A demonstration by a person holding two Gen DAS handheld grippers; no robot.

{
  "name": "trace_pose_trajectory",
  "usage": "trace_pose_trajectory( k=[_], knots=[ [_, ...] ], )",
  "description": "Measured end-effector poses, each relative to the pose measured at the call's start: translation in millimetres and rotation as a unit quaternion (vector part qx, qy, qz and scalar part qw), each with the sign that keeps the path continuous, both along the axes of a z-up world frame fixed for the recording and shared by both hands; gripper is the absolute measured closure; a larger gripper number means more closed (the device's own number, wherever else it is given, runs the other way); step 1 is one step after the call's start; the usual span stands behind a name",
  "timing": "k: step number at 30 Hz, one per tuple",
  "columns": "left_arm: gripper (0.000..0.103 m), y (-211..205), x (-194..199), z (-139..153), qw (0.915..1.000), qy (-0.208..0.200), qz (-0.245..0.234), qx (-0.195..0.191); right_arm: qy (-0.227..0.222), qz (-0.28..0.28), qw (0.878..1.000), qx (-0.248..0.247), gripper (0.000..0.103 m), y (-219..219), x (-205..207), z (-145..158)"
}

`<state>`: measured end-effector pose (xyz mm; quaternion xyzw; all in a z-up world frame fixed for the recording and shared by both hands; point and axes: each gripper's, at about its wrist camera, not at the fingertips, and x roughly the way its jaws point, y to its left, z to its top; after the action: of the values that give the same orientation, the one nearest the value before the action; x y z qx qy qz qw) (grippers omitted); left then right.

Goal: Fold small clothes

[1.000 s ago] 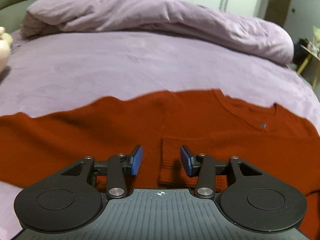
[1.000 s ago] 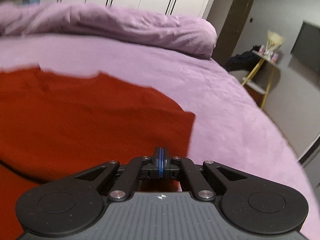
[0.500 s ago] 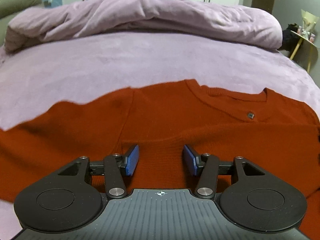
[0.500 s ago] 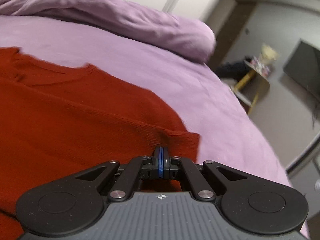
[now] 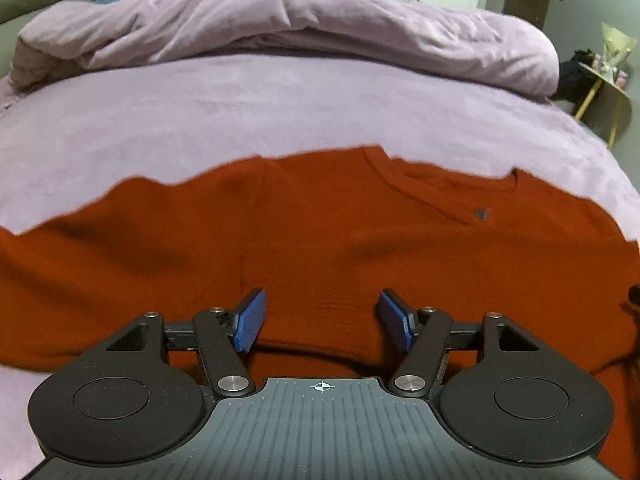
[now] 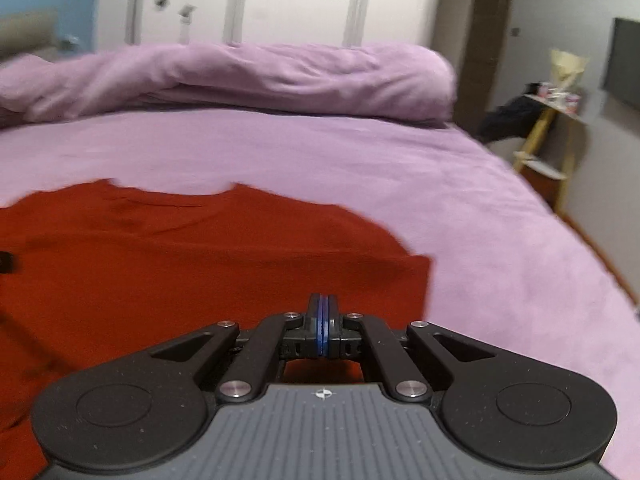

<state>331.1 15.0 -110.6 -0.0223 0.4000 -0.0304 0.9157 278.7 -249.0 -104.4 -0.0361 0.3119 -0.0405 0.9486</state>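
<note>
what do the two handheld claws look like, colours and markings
Both look alike. The left claw and the right claw have black linkage arms with silver pivot screws, two round black discs on either side, and a dark grey ribbed body bearing a small white crosshair mark. Their fingertip pads are blue and textured. No cables, hands or sleeves are visible.

The rust-red sweater [image 5: 360,248] runs off the left wrist view at both sides, and the left tool [image 5: 321,316] covers its near hem. In the right wrist view, which is smeared all over, the sweater's near edge is hidden behind the right tool [image 6: 323,330], so whether cloth is pinched between the closed pads cannot be told. A dark object [image 5: 634,294] is cut off at the right edge, unidentifiable. Items on the yellow-legged side table [image 6: 556,100] are too small to tell.
</note>
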Motion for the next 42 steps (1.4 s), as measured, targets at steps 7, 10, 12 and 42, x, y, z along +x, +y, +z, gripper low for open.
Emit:
trace_pose_trajectory(
  k=[7, 10, 12, 42],
  knots=[
    [0.026, -9, 13, -6, 0.9996, 0.000, 0.006, 0.028, 0.025, -0.012, 1.000, -0.001, 0.103, -4, 5, -24],
    [0.024, -9, 14, -8, 0.9995, -0.001, 0.009, 0.030, 0.027, -0.015, 0.999, -0.008, 0.103, -3, 10, -27],
    [0.022, -8, 14, -8, 0.9996, -0.001, 0.011, 0.027, 0.025, -0.014, 0.999, -0.021, 0.103, 2, 7, -27],
    [0.015, 283, -123, 4, 0.9205, -0.023, 0.323, -0.218, 0.062, 0.008, 0.984, 0.165, 0.076, 12, -109, 6]
  ],
)
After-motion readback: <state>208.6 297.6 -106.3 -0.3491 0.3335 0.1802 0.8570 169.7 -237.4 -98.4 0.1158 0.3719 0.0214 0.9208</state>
